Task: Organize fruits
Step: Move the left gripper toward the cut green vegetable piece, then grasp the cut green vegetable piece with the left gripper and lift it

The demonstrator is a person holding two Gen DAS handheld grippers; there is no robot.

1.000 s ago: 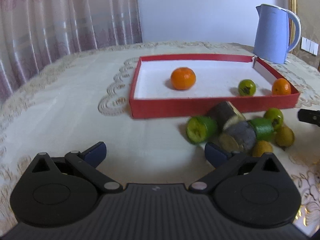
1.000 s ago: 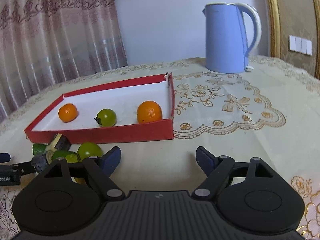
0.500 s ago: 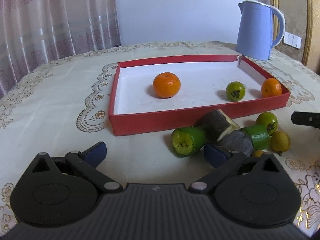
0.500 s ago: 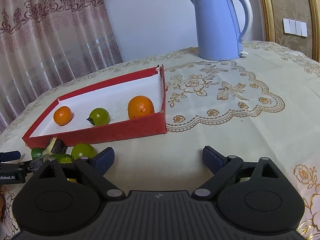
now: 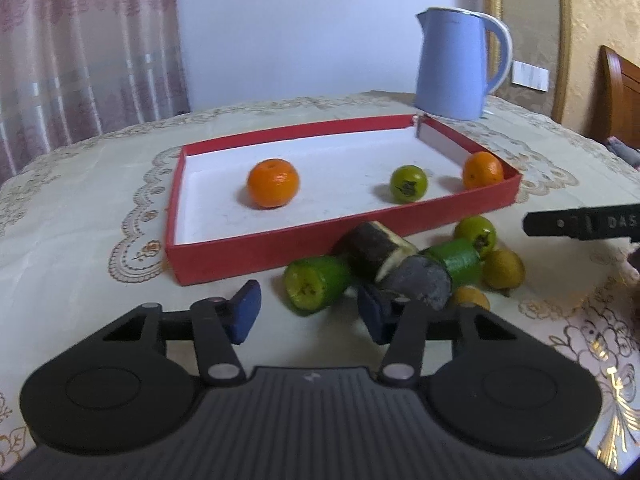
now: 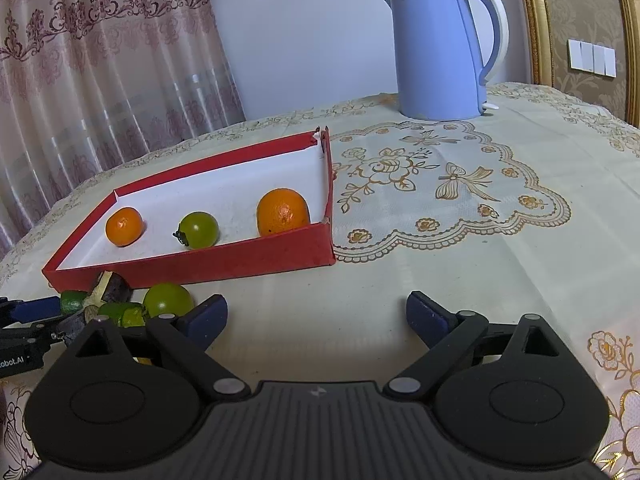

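Note:
A red tray with a white floor holds two oranges and a round green fruit. In front of its near wall lies a pile: a green cut piece, two dark cut pieces, another green piece, a round green fruit and yellow fruits. My left gripper is closing, with the green cut piece between its jaws; the pads stand apart from it. My right gripper is open over bare cloth, right of the tray.
A blue kettle stands behind the tray's far right corner. The round table has a cream lace cloth. One black finger of the right gripper shows at the right edge of the left wrist view. Curtains hang behind.
The left jaws have narrowed a lot, and the green cut piece now sits between them. The right jaws have widened a little; the right hand has stayed in place.

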